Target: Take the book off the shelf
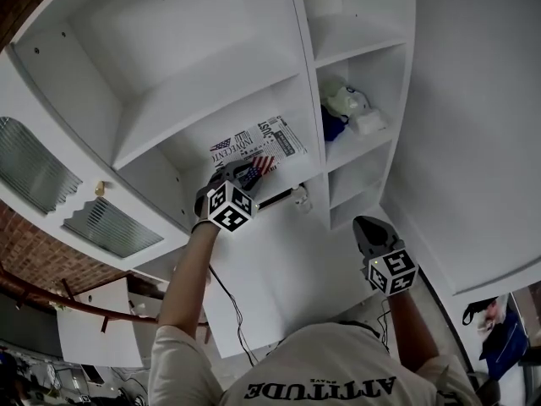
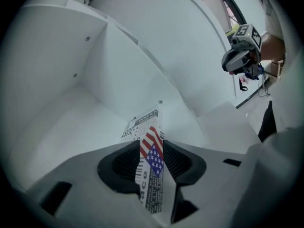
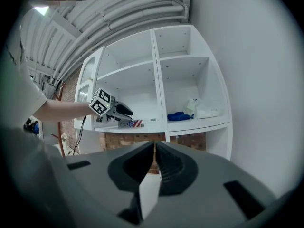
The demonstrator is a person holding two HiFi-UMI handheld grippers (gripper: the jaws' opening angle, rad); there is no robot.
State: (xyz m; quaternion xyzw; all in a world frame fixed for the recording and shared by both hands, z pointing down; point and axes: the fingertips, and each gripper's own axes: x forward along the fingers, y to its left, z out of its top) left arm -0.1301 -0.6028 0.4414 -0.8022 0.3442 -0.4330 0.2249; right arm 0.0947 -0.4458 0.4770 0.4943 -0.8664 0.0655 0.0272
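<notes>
A thin book [image 1: 264, 140] with newsprint and a US flag on its cover lies flat on the white shelf [image 1: 182, 100], in the lower left compartment. My left gripper [image 1: 245, 172] reaches in at the book's near end. In the left gripper view the book [image 2: 151, 152] fills the gap between the two dark pads [image 2: 124, 163], which touch it on both sides. From the right gripper view the book [image 3: 132, 123] rests on the shelf board under the left gripper [image 3: 124, 112]. My right gripper [image 1: 365, 225] hangs lower right, away from the shelf, its jaws [image 3: 154, 148] closed on nothing.
The compartment to the right holds a blue cloth [image 1: 333, 126] and white bundles [image 1: 348, 101]. A divider wall [image 1: 306, 83] stands right of the book. A cabinet with ribbed glass doors [image 1: 51, 172] is at the left. A cable [image 1: 230, 304] hangs below the shelf.
</notes>
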